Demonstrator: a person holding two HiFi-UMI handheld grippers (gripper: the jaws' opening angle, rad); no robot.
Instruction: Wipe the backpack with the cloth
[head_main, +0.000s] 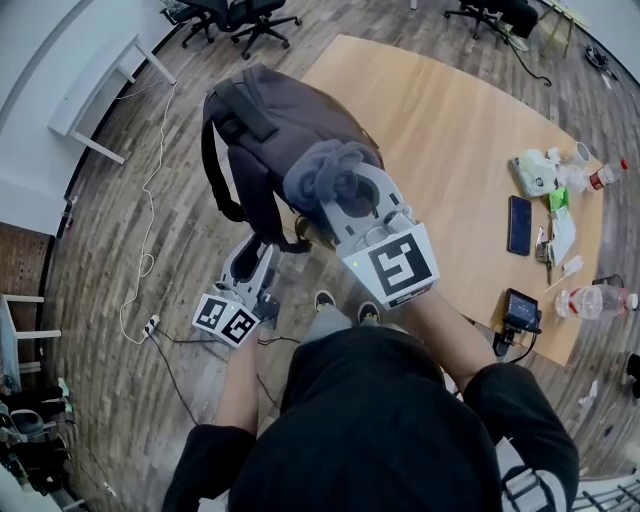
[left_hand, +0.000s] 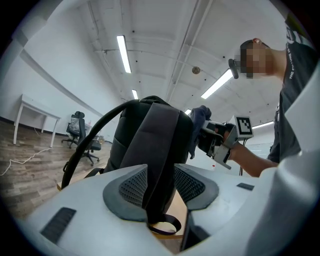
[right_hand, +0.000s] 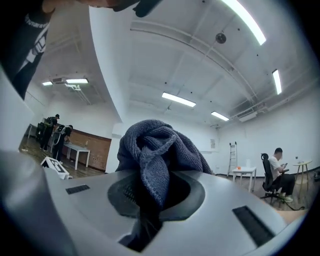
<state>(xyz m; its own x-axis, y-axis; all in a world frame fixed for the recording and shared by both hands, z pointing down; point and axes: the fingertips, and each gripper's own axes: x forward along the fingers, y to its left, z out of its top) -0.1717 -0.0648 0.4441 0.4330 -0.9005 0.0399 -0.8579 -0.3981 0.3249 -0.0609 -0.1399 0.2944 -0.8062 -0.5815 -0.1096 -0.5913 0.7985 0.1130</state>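
At the worktop's (head_main: 450, 120) near left corner, a dark backpack (head_main: 270, 130) stands upright with its long axis running top to bottom. Its shoulder straps face the person.

Left hand-held gripper (head_main: 250, 262): low at the pack's foot, off the worktop's left edge. Its jaws are partly closed, with the pads pressed on one shoulder strap (left_hand: 160, 150), which steadies the bag.

Right hand-held gripper (head_main: 355, 192): level with the pack's upper part, on its right flank. Its jaws are closed tight on a bunched grey-blue cloth (right_hand: 155, 145).

In the left gripper view the cloth sits just beside the pack's upper right shoulder. Whether it touches the fabric cannot be told, and the right gripper view shows only the cloth and the room beyond, not the pack.

The backpack therefore lies to the left of the cloth-bearing gripper and largely below it, and this gripper is the nearer one to the unwiped top and side. A wiping stroke from here would probably run down along the upright axis, or leftward across the top.
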